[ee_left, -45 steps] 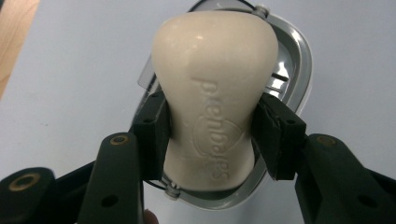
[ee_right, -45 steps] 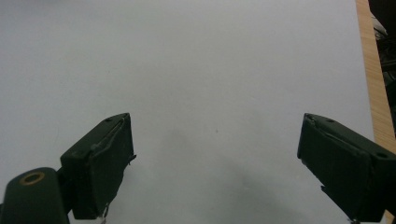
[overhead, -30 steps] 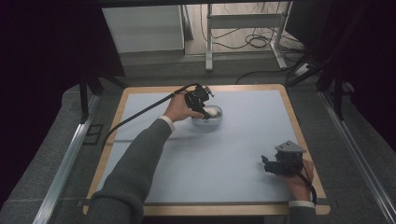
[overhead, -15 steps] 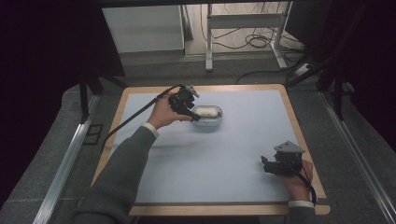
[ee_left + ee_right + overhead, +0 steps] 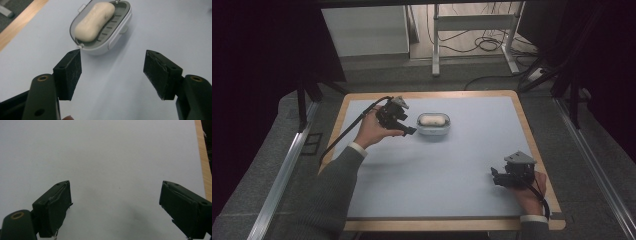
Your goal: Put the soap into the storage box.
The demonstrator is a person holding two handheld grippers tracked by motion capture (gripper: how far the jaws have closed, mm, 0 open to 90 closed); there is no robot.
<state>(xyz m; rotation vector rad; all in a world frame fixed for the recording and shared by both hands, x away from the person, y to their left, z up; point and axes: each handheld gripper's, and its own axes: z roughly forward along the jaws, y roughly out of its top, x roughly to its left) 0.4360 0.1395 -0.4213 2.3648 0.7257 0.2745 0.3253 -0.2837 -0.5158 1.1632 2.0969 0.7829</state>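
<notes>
A second ago the left gripper [image 5: 408,131] was right over the soap dish [image 5: 433,125], and now it has pulled away to the side and sits just beside the dish, not touching it. Its jaws have just been opening, and in the left gripper view there is nothing between them, just bare table [image 5: 120,82]. That looks like the hand has let go and is backing off, so putting the soap in the dish seems to be done. The dish is a small oval one, white outside and grey inside, with ridges on its floor. It sits toward the back of the table, a bit left of the middle. In it lies one pale bar of soap [image 5: 94,21], flat on the ridges and more to one side, so some ridges show beside it. The right gripper [image 5: 497,178] rests well apart from the dish, near the front right corner of the table. Its jaws are wide apart too, with nothing in them.
</notes>
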